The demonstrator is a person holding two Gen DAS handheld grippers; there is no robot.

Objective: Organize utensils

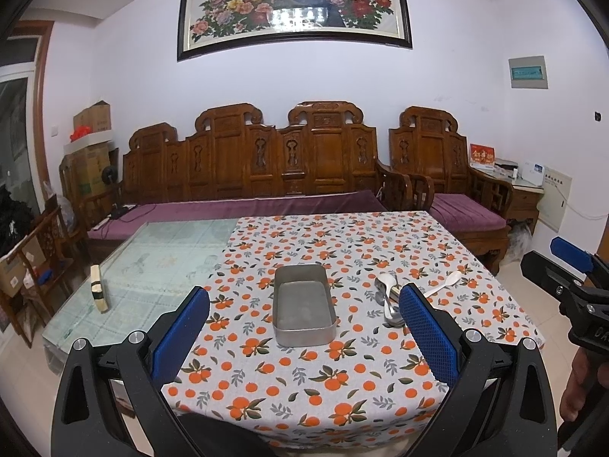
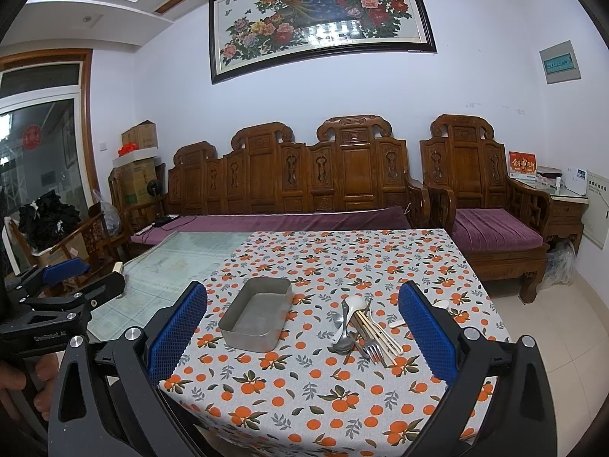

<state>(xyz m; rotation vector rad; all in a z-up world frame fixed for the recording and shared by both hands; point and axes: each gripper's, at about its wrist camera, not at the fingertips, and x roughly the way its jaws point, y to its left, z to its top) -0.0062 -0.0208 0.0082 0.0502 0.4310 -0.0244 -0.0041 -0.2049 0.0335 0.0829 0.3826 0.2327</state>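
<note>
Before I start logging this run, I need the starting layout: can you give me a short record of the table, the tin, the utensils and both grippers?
table: cloth with orange print over part, glass top bare on the left
tin: metal tin empty, on the cloth
utensils: pile of spoons, fork, chopsticks right of the tin; one white spoon apart, further right
left gripper: open, holds nothing
right gripper: open, holds nothing
done: nothing in the tin yet

Matt metal tray point(image 2: 255, 314), printed cloth tablecloth point(image 2: 323, 392)
</note>
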